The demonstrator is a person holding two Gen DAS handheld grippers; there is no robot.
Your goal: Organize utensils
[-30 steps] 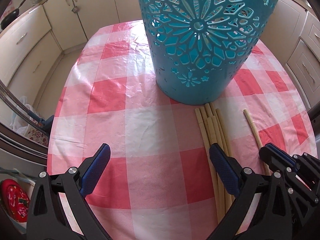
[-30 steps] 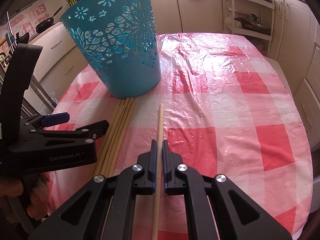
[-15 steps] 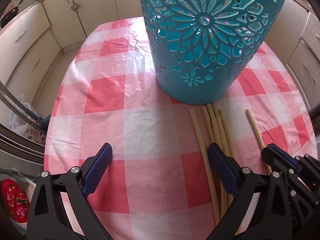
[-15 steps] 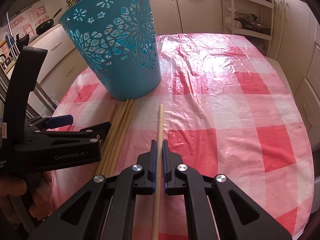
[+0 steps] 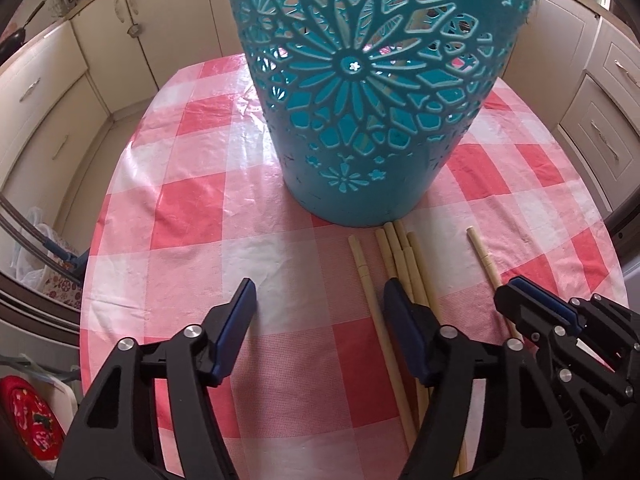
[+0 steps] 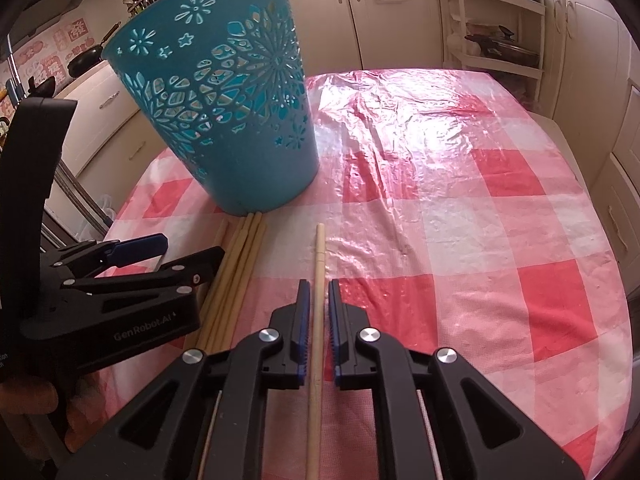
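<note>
Straddling one chopstick [image 6: 318, 280], your right claw [image 6: 316, 334] has eased apart.
Left claw [image 5: 318, 322] narrowing, spread over another chopstick [image 5: 372, 300], pinching nothing.

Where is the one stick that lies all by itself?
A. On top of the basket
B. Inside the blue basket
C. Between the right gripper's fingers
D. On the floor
C: the lone chopstick lies on the tablecloth, running between the slightly parted fingers of the right gripper.

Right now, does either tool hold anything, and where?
Nothing is held. The right tool, just opening, straddles the lone chopstick loosely; the left tool, just closing over another, pinches nothing.
</note>
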